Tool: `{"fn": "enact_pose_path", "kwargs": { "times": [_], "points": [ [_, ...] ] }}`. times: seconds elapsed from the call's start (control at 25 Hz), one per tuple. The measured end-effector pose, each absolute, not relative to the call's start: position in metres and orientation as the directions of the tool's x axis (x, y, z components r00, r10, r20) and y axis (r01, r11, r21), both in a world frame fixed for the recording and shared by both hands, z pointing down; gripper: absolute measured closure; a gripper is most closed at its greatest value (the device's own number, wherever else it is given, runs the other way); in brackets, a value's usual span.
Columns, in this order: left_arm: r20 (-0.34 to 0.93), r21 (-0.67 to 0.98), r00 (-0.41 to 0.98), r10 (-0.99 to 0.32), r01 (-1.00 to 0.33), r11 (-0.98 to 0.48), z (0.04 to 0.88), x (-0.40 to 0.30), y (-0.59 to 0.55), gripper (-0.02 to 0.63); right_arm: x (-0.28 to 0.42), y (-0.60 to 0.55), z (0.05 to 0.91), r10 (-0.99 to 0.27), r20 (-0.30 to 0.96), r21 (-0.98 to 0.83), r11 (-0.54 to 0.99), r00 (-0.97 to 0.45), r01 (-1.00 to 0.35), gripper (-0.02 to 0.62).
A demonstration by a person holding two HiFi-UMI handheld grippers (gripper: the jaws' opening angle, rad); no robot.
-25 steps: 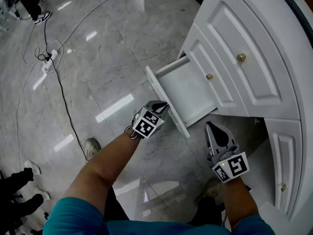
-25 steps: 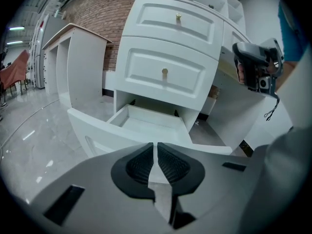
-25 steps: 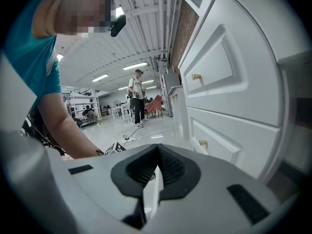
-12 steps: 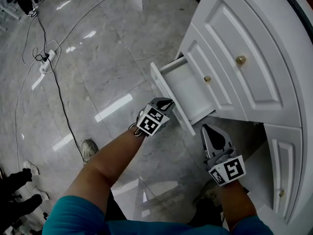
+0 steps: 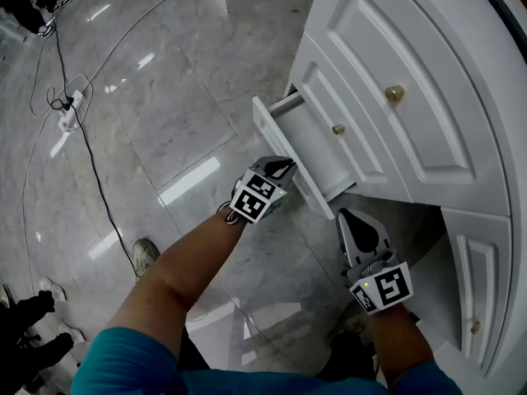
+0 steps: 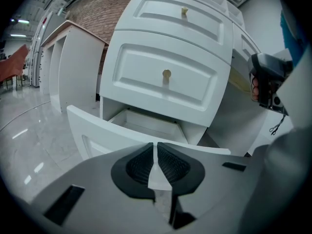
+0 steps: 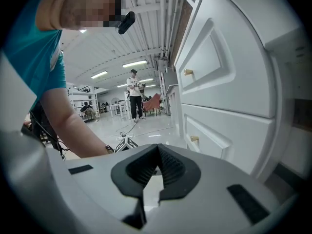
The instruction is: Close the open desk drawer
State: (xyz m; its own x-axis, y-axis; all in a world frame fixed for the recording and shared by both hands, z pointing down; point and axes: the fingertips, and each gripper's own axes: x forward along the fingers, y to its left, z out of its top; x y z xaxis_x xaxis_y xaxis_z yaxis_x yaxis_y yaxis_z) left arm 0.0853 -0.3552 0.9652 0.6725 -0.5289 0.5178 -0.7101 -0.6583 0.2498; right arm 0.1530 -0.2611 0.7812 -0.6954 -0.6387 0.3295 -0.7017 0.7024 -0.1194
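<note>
The drawer (image 5: 313, 151) at frame centre is still partly open; the left gripper (image 5: 280, 169), jaws clenched on nothing, is at its front, and the right gripper (image 5: 347, 217), likewise clenched, hangs lower right.

Left gripper (image 5: 277, 169) sat farther out, jaws pinched together. Right gripper (image 5: 346, 218) hung nearer, jaws together too, both forearms stretched forward.

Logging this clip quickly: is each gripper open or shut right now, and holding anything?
Left gripper: shut, empty, tips at the drawer front.
Right gripper: shut, empty.
</note>
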Motion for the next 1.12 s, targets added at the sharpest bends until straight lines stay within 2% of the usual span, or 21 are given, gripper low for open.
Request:
{"fn": "enact_pose_path", "kwargs": {
  "times": [1.12],
  "points": [
    [0.537,0.226,0.683,-0.495,-0.682,-0.695,0.972,0.17,-0.43,0.577,0.168,-0.261,0.784,-0.659,0.31,-0.124,0.687,-0.686,-0.716,0.574]
  ]
}}
